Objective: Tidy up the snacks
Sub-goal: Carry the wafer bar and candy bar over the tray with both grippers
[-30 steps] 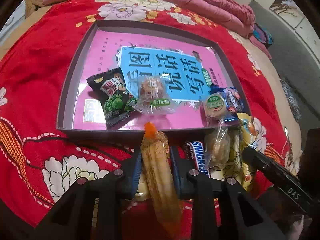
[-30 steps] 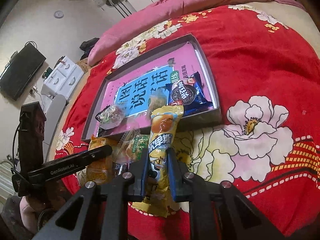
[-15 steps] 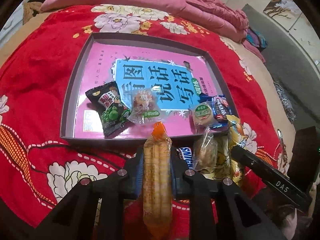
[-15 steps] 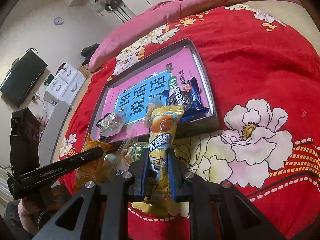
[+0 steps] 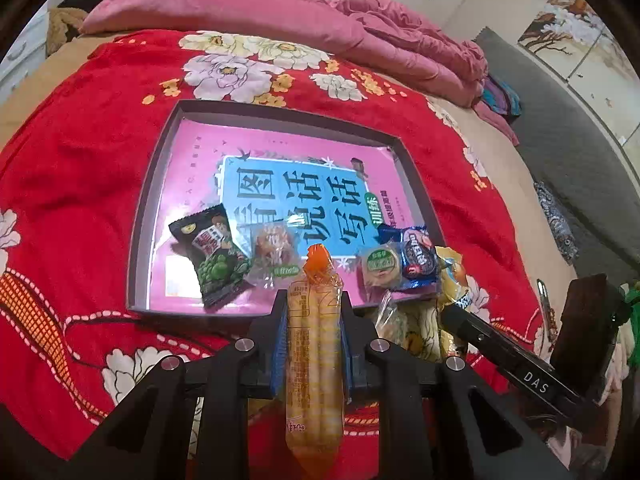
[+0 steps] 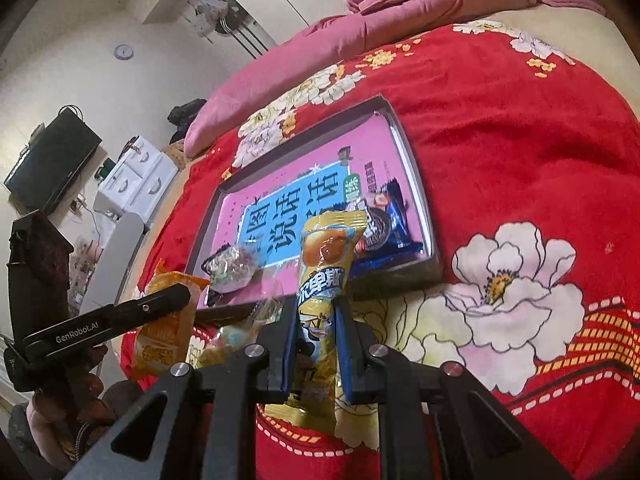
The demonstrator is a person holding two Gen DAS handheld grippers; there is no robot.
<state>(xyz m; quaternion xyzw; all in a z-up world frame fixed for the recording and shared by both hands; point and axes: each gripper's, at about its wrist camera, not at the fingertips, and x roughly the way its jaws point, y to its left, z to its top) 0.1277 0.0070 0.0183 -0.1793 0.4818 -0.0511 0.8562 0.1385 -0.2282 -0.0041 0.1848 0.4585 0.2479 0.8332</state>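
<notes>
My left gripper (image 5: 313, 308) is shut on a long orange-tipped pack of wafer sticks (image 5: 314, 344), held upright above the red bedspread just before the tray's near rim. A grey tray (image 5: 138, 236) with a pink and blue printed floor holds a black pea pack (image 5: 212, 254), a clear pastry pack (image 5: 274, 252), a round green-labelled biscuit (image 5: 380, 266) and a blue cookie pack (image 5: 418, 258). My right gripper (image 6: 318, 316) is shut on a yellow cake pack (image 6: 326, 264), also near the tray's front edge (image 6: 434, 240).
Loose snacks (image 5: 416, 324) lie on the bedspread between the grippers. The right gripper's body (image 5: 516, 360) shows at the right of the left wrist view, the left one (image 6: 104, 322) at the left of the right wrist view. Pink bedding (image 5: 304, 16) is heaped beyond the tray.
The left gripper has risen with the wafer pack, so the tray looks smaller and farther. The right gripper's yellow pack has also lifted a little off the bedspread.
</notes>
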